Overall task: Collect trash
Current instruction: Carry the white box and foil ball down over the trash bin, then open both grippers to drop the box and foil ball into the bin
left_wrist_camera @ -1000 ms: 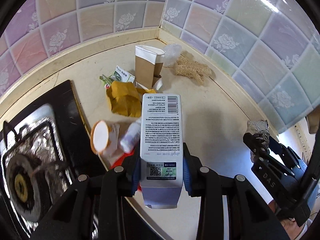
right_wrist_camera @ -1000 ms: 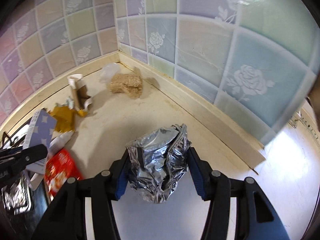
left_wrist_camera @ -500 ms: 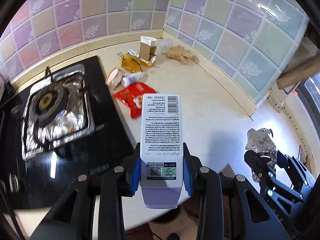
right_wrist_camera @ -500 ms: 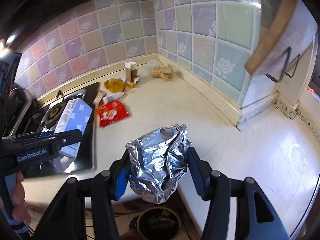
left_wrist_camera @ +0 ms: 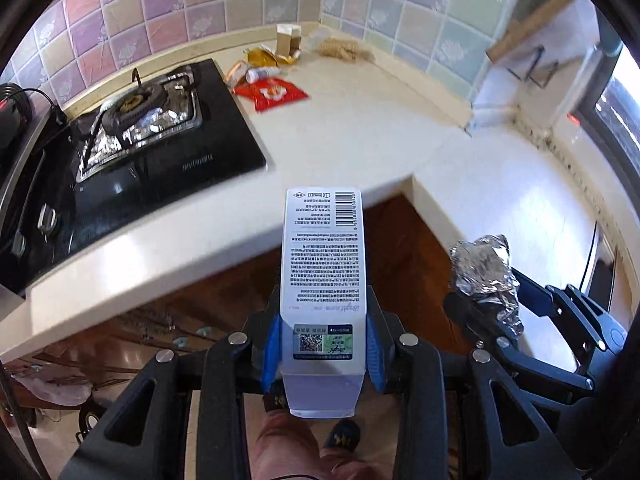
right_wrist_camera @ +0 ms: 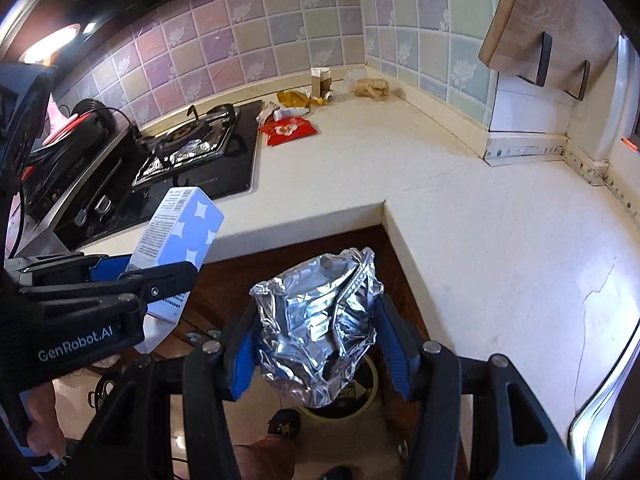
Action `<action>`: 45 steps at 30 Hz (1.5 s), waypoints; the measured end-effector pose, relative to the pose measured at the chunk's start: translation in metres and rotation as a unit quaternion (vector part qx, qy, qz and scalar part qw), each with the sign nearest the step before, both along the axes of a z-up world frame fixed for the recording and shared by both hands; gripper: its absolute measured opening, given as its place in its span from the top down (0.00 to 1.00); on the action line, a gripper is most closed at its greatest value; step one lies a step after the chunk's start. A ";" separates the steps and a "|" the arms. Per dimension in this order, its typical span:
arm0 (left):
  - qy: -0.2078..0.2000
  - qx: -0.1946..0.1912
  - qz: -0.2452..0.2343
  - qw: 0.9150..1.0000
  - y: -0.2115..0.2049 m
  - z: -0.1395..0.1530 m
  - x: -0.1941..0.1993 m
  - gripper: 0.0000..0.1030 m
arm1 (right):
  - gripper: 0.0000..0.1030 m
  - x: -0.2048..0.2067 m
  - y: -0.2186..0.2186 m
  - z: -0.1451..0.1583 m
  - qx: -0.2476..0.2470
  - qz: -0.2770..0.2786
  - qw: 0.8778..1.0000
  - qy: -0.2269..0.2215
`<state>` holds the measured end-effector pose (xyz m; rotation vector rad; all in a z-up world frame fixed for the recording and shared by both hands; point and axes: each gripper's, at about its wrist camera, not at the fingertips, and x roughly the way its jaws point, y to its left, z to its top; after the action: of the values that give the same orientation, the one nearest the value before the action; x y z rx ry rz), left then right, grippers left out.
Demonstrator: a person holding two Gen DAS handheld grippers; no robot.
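My left gripper (left_wrist_camera: 323,354) is shut on a white and blue carton (left_wrist_camera: 323,280), held out past the counter's inner corner, above the floor. The carton also shows in the right wrist view (right_wrist_camera: 178,240). My right gripper (right_wrist_camera: 316,344) is shut on a crumpled ball of foil (right_wrist_camera: 318,320), also visible in the left wrist view (left_wrist_camera: 484,276). A round bin (right_wrist_camera: 352,404) stands on the floor right below the foil, mostly hidden by it. More trash lies far back on the counter: a red snack bag (left_wrist_camera: 270,94), a yellow wrapper (left_wrist_camera: 260,56), a brown carton (left_wrist_camera: 288,38).
A black gas hob (left_wrist_camera: 132,140) fills the counter's left side. The L-shaped cream counter (right_wrist_camera: 460,220) wraps around a wooden cabinet front (left_wrist_camera: 400,240). A wooden board (right_wrist_camera: 532,24) hangs on the right wall. A person's foot (left_wrist_camera: 340,434) stands on the floor below.
Both grippers have pulled far back from the counter's rear corner, carrying the carton and the foil out beyond the counter edge. The floor and the bin have come into view.
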<state>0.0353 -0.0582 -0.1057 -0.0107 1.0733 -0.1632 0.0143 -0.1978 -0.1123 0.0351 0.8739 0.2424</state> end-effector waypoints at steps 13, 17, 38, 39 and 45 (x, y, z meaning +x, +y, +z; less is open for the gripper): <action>0.097 -0.004 -0.046 0.994 0.016 -0.111 -0.025 0.67 | 0.47 -0.030 0.011 -0.123 0.018 -0.015 0.991 0.131; 0.107 -0.006 -0.081 0.991 0.012 -0.163 -0.017 0.67 | 0.47 -0.023 0.006 -0.178 0.023 -0.047 0.985 0.165; 0.166 0.009 -0.162 0.973 -0.012 -0.358 0.059 0.30 | 0.47 0.019 -0.007 -0.373 0.043 -0.150 0.958 0.239; 0.165 0.014 -0.157 0.974 -0.009 -0.360 0.059 0.30 | 0.47 0.021 -0.007 -0.374 0.044 -0.150 0.958 0.240; 0.160 0.036 -0.143 0.976 0.004 -0.364 0.060 0.30 | 0.47 0.033 -0.002 -0.379 0.050 -0.143 0.958 0.244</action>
<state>0.0955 -0.0544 -0.4699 0.1890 1.4004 -0.3926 0.0470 -0.1995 -0.4911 0.3252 1.3322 0.0014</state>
